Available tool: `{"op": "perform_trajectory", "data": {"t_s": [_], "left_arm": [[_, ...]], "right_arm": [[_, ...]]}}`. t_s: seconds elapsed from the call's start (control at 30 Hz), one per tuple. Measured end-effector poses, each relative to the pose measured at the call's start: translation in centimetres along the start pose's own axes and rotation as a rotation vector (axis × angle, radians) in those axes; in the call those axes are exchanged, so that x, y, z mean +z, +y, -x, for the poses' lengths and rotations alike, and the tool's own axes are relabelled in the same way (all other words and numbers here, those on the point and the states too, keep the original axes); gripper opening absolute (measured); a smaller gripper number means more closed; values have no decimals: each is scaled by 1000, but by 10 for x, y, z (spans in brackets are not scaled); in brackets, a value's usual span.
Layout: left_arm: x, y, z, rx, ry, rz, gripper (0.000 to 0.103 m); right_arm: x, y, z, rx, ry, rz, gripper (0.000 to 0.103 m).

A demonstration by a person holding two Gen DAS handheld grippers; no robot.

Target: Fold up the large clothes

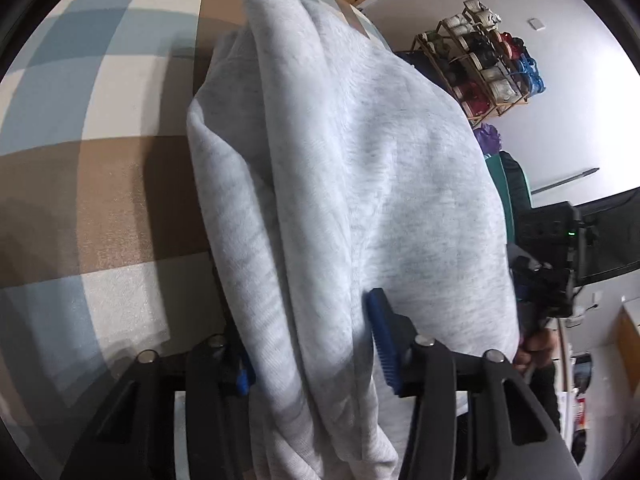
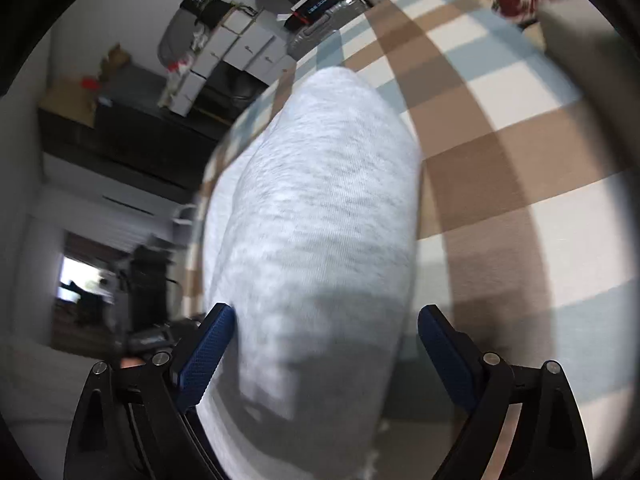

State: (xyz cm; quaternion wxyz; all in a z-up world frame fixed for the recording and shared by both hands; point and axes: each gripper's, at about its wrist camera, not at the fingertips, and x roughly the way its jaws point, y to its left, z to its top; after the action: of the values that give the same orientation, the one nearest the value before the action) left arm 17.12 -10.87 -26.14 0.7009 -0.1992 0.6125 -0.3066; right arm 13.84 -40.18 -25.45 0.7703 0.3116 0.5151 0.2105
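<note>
Bunched heather-grey garment pinched in left tool, right tool spread.

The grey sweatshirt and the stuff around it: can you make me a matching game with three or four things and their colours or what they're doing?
Things:
1. sweatshirt
2. checked cover
3. left gripper
4. right gripper

Descriptions:
A. jaws wide apart, pads not pressing the cloth
B. light grey, bunched up
C. brown, blue and cream squares
D. blue pads closed on a fold of cloth

Pairs: 1-B, 2-C, 3-D, 4-A
</note>
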Motion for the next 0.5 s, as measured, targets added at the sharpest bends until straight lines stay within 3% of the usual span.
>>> {"op": "perform_trajectory", "data": {"t_s": [0.13, 0.2, 0.23, 0.3, 0.4, 0.5], "left_arm": [[1, 0, 6, -27, 7, -16, 27], [-1, -4, 10, -15, 3, -48, 24], [-3, -6, 13, -14, -1, -59, 22], [-3, -13, 16, -15, 1, -87, 21], [-8, -18, 20, -2, -2, -133, 21], [-7, -9, 24, -43, -8, -98, 20]], "right_arm": [[1, -9, -21, 97, 50, -51, 96], [2, -4, -21, 96, 48, -24, 93], [1, 0, -19, 97, 42, -9, 85], [-4, 11, -11, 86, 29, 21, 77], [-17, 20, -4, 127, 4, 70, 76], [-22, 7, -8, 160, 2, 40, 75]]}}
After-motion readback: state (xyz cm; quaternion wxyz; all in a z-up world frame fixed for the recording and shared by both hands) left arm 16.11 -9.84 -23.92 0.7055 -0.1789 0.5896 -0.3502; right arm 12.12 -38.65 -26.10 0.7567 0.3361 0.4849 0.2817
